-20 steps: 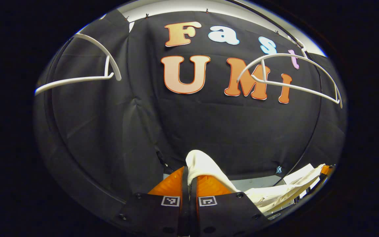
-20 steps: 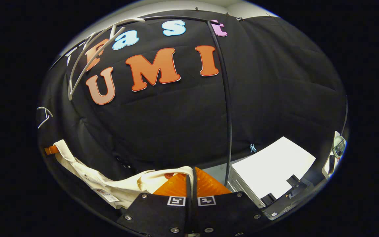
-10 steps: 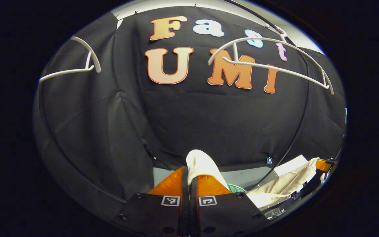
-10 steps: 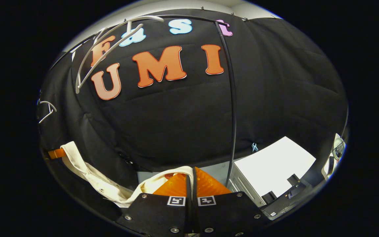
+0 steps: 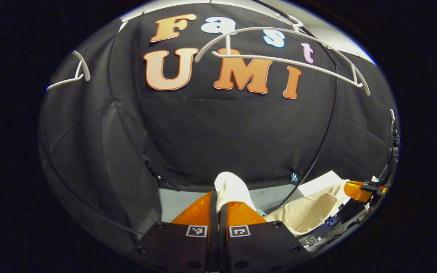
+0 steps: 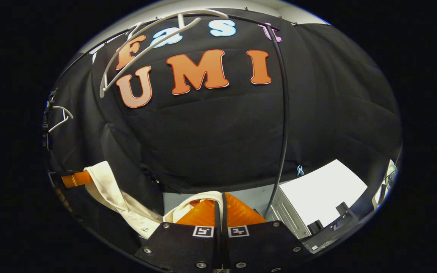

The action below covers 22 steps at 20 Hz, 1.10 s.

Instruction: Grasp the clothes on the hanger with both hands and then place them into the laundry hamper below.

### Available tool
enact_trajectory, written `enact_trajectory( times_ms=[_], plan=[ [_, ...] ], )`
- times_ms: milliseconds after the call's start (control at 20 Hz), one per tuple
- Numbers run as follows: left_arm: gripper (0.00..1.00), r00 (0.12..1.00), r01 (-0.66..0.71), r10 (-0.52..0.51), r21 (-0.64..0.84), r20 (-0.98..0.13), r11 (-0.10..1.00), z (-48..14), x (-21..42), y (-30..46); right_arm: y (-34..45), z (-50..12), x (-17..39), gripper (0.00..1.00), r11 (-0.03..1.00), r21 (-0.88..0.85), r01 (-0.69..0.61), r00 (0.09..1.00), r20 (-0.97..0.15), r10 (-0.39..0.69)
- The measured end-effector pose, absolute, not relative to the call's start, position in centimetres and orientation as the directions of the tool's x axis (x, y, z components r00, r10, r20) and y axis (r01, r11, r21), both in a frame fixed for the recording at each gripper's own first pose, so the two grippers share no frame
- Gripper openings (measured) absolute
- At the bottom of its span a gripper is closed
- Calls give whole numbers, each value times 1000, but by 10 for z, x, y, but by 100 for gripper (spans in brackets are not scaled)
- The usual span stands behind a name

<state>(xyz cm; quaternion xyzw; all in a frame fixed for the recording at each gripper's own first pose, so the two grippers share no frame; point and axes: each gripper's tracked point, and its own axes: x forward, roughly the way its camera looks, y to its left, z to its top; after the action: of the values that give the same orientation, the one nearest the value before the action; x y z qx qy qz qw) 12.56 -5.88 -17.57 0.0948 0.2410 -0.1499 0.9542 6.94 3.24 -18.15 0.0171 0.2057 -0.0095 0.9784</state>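
Now both of my grippers have dropped: the white hanger (image 5: 279, 60) has climbed toward the top of the left gripper view, bare, so the cream garment (image 5: 231, 187) is off it. My left gripper (image 5: 218, 206) is clamped on a fold of that cloth, which sags across to my right gripper (image 6: 220, 208), pinching its other end. I judge the lowering half done; the hamper lies somewhere below my fingers.

Staged recording booth: black cloth wall (image 5: 222, 125), bare white hangers (image 5: 279, 60) overhead.
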Motion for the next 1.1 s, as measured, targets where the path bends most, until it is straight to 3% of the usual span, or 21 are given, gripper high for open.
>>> enact_trajectory(
  times_ms=[350, 650, 1100],
  plan=[
    [7, 786, 403, -316, 51, -531, 914, -196, 110, -107, 44, -193, 65, 0, 1000, 19, 4, 901, -434, 5],
    [7, 691, 469, -382, -22, -613, 883, -231, 88, -143, 56, -214, 67, 1, 1000, 13, -22, 875, -484, 25],
    [7, 510, 346, -298, -125, -807, 930, -327, 73, -117, 77, -284, 59, 3, 998, -17, -68, 777, -628, 43]
  ],
)
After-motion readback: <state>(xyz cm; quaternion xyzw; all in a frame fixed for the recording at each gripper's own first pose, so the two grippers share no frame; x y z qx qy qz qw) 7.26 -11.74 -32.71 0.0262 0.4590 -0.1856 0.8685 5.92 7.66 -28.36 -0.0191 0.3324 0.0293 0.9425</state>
